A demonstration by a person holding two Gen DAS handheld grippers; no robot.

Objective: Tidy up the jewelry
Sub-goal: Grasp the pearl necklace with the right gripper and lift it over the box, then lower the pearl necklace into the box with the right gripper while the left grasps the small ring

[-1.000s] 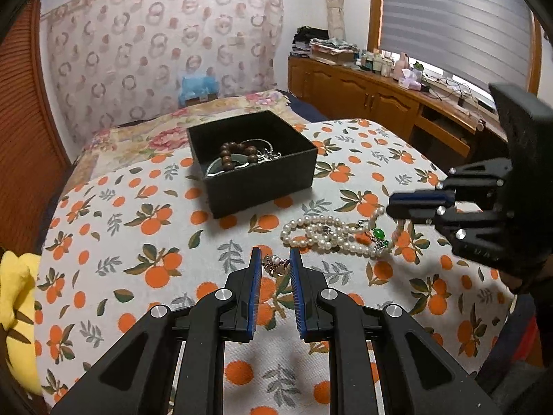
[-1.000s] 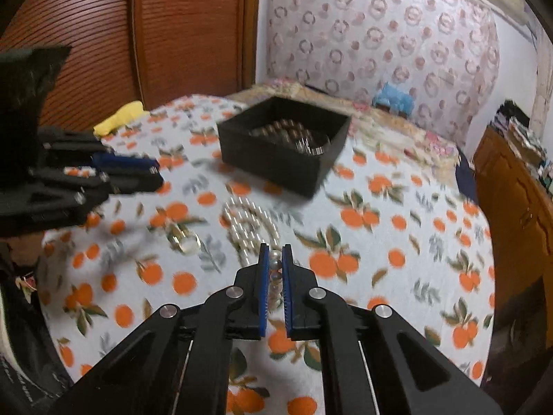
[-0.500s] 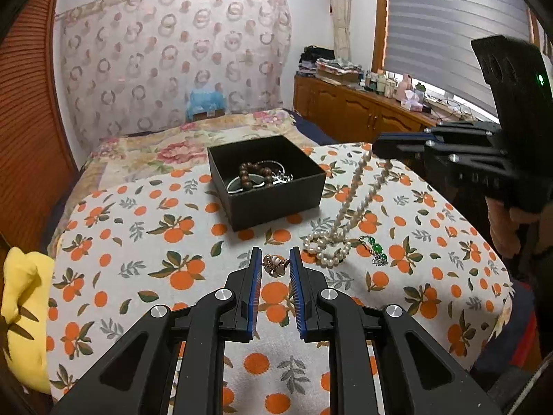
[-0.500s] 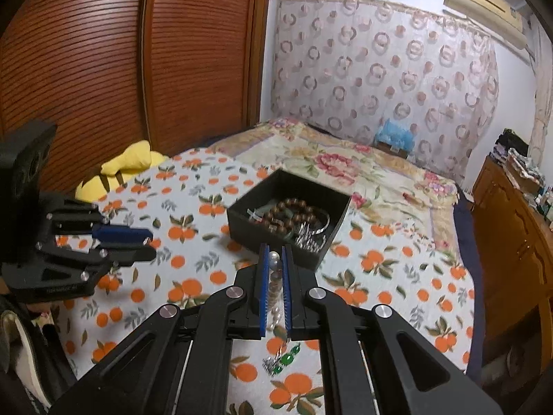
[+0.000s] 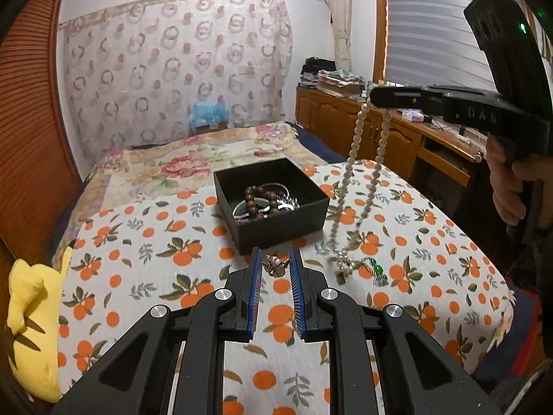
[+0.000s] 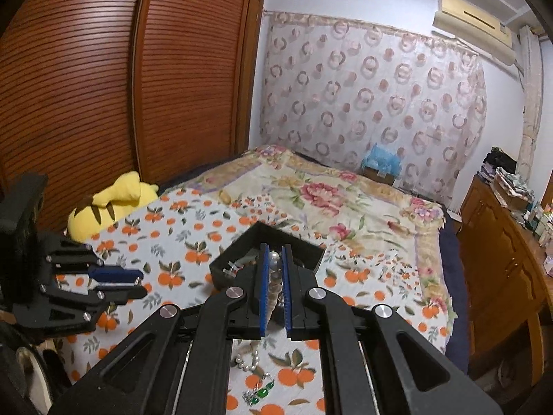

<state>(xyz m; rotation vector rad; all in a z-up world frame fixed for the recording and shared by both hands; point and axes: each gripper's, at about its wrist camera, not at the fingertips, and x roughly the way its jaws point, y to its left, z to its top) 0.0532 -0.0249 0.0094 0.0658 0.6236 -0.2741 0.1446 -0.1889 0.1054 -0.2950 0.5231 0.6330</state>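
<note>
A: Lifting that pearl necklace (image 5: pixel 356 159) cleanly is the job now. The right gripper (image 5: pixel 378 98) has its jaws pinched on the strand, up and to the right of the black box (image 5: pixel 276 223), and two lines of pearls hang down to the orange-print cloth (image 5: pixel 138 242).

B: So the tail is still on the cloth?

A: It looks so: the lowest pearls and a green pendant (image 5: pixel 378 273) lie to the right of the box's near corner. I'd raise the strand until the tail is clear, then carry it over the box and lower it slowly, so it coils inside and doesn't drape over the wall.

B: And the left gripper (image 5: pixel 274 269)?

A: Narrow gap. A small flower-shaped piece (image 5: pixel 274 264) sits between the fingertips, just in front of the box. Whether it is held or merely lying on the cloth, I can't tell. The box's contents are a tangle too: brown beads (image 5: pixel 259 200), something silver.
</note>
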